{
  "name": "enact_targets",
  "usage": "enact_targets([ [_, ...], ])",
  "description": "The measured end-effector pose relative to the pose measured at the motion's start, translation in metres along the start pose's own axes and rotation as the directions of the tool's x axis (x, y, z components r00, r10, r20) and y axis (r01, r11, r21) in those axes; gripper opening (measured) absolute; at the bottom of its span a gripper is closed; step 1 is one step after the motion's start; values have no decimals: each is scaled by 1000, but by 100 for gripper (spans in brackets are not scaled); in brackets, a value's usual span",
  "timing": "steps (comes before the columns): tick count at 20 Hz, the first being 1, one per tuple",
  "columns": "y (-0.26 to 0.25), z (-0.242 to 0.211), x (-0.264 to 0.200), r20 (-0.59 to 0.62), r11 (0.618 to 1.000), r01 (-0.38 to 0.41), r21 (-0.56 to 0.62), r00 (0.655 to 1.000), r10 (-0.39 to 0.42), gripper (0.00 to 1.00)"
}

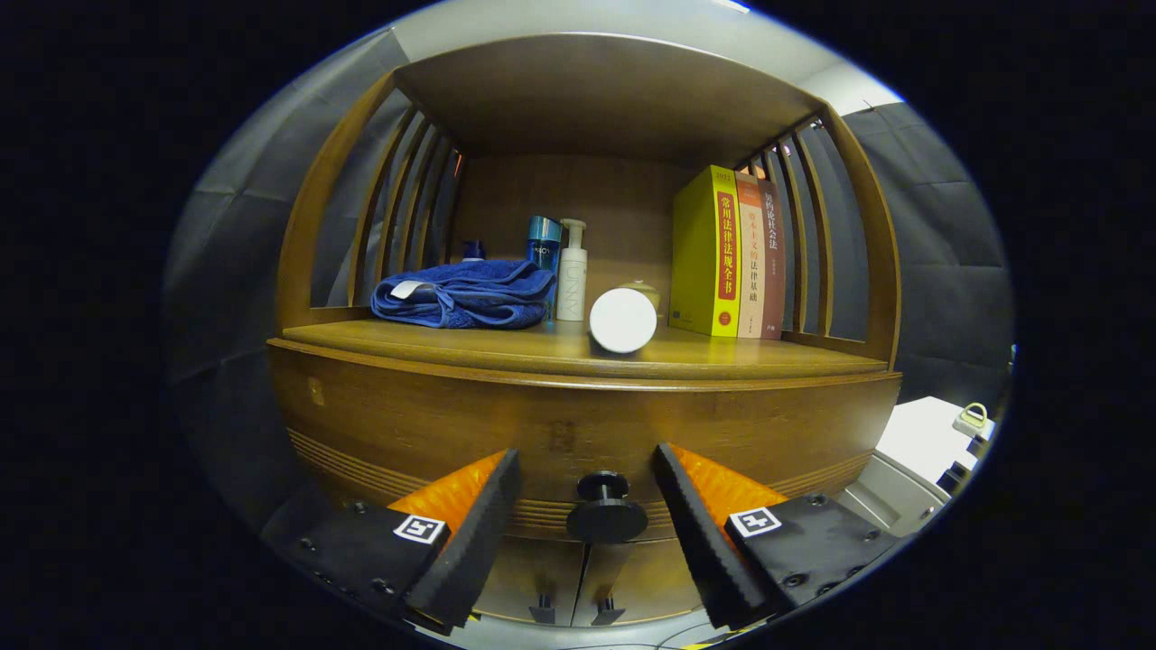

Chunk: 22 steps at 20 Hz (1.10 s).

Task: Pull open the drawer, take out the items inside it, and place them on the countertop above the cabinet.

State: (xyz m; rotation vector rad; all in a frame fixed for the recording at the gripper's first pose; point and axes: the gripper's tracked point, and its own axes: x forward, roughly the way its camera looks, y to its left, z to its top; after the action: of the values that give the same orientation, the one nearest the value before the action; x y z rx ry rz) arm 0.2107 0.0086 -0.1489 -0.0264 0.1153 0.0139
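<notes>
The drawer (578, 424) sat flush in the front of the wooden cabinet, its round dark knob (605, 510) lying between the two fingers of the gripper (585, 506), centred and a little ahead of their tips. The fingers stood wide apart, touching nothing and holding nothing; the knob's stem pointed straight out toward them. On the countertop (506, 348) above lay a folded blue towel (465, 295), two pump bottles (560, 266), a white cylinder (623, 320) on its side and three upright books (727, 255). Whether that cylinder came from the drawer could not be told.
</notes>
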Motion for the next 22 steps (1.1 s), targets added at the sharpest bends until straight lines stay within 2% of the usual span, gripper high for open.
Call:
enact_targets([
  [5, -1, -6, -4, -16, 1000, -1, 6, 1000, 1, 98],
  [7, 2, 9, -18, 9, 1000, 1, 20, 1000, -1, 98],
  [10, 0, 40, -58, 45, 1000, 10, 1, 999, -10, 97],
  [17, 15, 93, -174, 69, 993, -79, 91, 995, 73, 97],
  [19, 10, 106, -197, 71, 991, -96, 93, 993, 90, 97],
  [22, -10, 122, -221, 95, 993, -81, 88, 993, 73, 97],
])
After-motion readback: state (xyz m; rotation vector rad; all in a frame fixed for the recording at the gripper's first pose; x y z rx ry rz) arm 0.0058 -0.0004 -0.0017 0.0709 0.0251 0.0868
